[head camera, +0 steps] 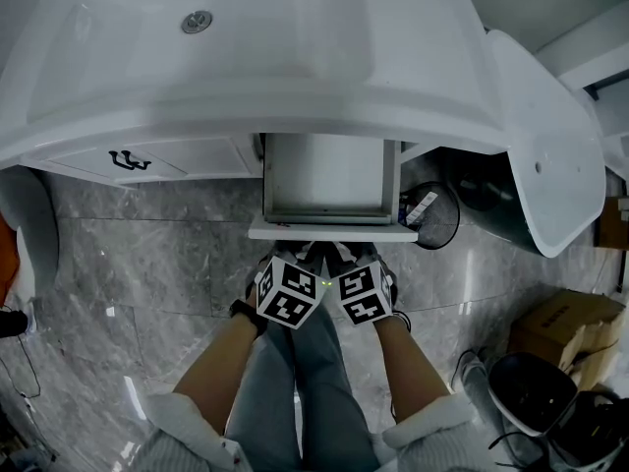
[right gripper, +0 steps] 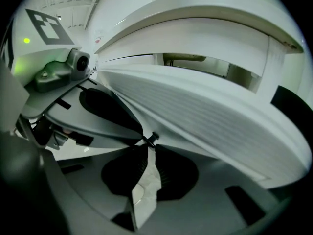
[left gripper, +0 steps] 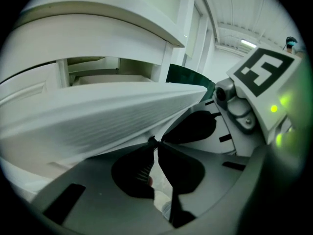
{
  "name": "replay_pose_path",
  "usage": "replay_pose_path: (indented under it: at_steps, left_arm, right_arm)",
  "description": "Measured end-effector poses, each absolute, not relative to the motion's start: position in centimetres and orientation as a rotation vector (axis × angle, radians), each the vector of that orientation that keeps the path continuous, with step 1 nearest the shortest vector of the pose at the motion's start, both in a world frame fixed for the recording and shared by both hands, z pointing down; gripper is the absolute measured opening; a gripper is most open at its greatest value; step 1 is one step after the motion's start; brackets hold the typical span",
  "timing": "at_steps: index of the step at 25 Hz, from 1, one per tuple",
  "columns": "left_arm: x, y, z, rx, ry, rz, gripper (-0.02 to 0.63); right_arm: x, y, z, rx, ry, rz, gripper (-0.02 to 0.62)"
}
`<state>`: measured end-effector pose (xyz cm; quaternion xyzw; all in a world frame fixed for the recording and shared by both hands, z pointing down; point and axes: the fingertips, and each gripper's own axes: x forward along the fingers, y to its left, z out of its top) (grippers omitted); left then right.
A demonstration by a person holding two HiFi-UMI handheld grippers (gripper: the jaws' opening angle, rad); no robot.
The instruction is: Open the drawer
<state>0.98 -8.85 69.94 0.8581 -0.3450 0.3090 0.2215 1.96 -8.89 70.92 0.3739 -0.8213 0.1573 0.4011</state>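
The white drawer (head camera: 329, 170) under the sink stands pulled out, and its inside is bare. Its front panel (head camera: 332, 232) faces me. Both grippers sit side by side at the middle of that panel, the left gripper (head camera: 303, 252) beside the right gripper (head camera: 346, 252). In the left gripper view the panel (left gripper: 98, 116) fills the left side, and the left gripper (left gripper: 153, 144) has its tips closed on a small black drawer handle (left gripper: 151, 140). In the right gripper view the right gripper (right gripper: 148, 146) meets the same handle (right gripper: 152, 137) under the panel (right gripper: 205, 111). A narrow gap shows behind its tips.
A white sink top (head camera: 246, 37) overhangs the drawer. A shut drawer with a black handle (head camera: 128, 160) is to the left. A wire bin (head camera: 437, 214), a white curved fixture (head camera: 545, 155) and a cardboard box (head camera: 570, 327) stand on the right. My legs are below on the marble floor (head camera: 147, 264).
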Motion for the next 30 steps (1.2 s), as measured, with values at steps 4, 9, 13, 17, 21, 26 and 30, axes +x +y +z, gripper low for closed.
replay_pose_path:
  at_steps: [4,9,13,17,21,26,30]
  left_arm:
    - [0.7,-8.6,69.8,2.382,-0.954,0.861,0.037]
    - [-0.1,-8.3,69.5,2.37,-0.961,0.868,0.037]
    - [-0.4,-7.1,68.5,2.388,-0.94,0.888,0.037]
    - [-1.2,-6.2,66.9,2.403,-0.937,0.879,0.037]
    - [-2.0,-5.5,64.6,2.418,-0.96,0.858,0.037]
    - [-2.6,-5.1,61.0,2.434,-1.007,0.787,0.037]
    - [-2.4,-4.6,57.6,2.439,-1.029,0.729,0.037]
  right_arm:
    - [2.0,-8.9,71.0,0.973,-2.075,0.422,0.052]
    - [2.2,-8.5,70.3,1.026,-2.088,0.471,0.052]
    - [2.4,-7.1,69.5,1.038,-2.091,0.495,0.049]
    - [1.8,-5.9,68.2,1.068,-2.102,0.539,0.049]
    - [0.8,-4.9,65.7,1.101,-2.146,0.575,0.046]
    - [0.2,-4.6,61.6,1.164,-2.21,0.597,0.043]
    - [0.4,-3.9,57.9,1.203,-2.241,0.604,0.04]
